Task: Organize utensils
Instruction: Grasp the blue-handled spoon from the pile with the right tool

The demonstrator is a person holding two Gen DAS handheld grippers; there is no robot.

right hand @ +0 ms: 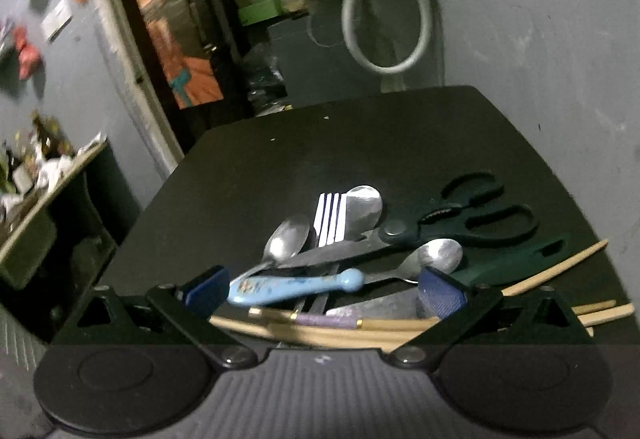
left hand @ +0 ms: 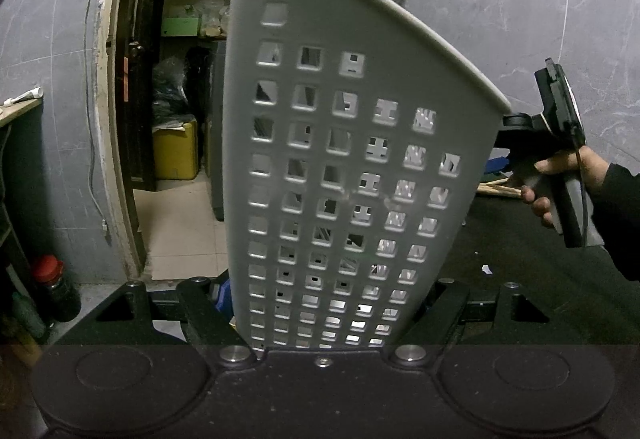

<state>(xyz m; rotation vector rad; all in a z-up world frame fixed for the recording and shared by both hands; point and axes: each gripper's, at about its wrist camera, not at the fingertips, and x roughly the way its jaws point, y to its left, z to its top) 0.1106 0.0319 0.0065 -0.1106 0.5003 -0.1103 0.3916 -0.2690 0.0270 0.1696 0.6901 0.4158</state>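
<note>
My left gripper (left hand: 320, 303) clamps the grey perforated basket (left hand: 340, 143), tilted toward one o'clock. My right gripper (right hand: 324, 289) hovers, jaws apart, over spoons (right hand: 286, 237), scissors (right hand: 460, 219) and chopsticks (right hand: 320, 329) on the black table (right hand: 340, 143).

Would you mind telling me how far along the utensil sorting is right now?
Early stage. Done: the left gripper is shut on the grey perforated holder, held up and ready. In hand: the right gripper is open over the pile, at the blue-handled utensil. Left: spoons, fork, scissors and chopsticks all lie on the black table.
</note>
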